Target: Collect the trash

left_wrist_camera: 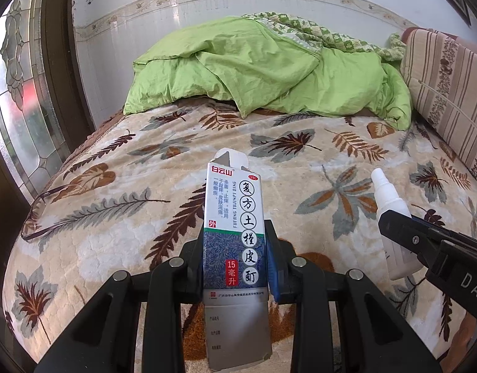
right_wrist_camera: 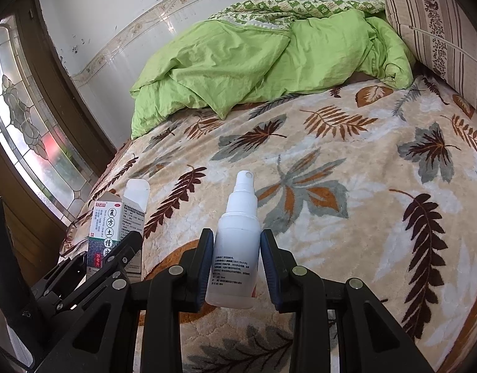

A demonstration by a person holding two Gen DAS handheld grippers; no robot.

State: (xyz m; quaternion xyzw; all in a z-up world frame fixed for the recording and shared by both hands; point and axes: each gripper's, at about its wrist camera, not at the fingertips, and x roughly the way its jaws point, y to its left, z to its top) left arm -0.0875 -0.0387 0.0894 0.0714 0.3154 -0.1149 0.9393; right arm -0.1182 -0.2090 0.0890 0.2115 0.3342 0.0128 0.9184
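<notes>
Our left gripper (left_wrist_camera: 235,261) and right gripper (right_wrist_camera: 237,267) have black plastic fingers with dark blue pads, round silver screws, and white letters on one side.

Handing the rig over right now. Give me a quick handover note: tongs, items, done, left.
Left tongs: shut on the medicine carton, held upright above the bed, top flap open.
Right tongs: shut on the white spray bottle, upright, nozzle up.
Both items are lifted off the leaf-print blanket; the two tongs sit side by side, carton to the left of the bottle.
Done: both pieces of trash picked up.
Left: drop them in a bin; none is in view. A pair of glasses lies near the blanket's left edge; probably not trash, leave it.
</notes>
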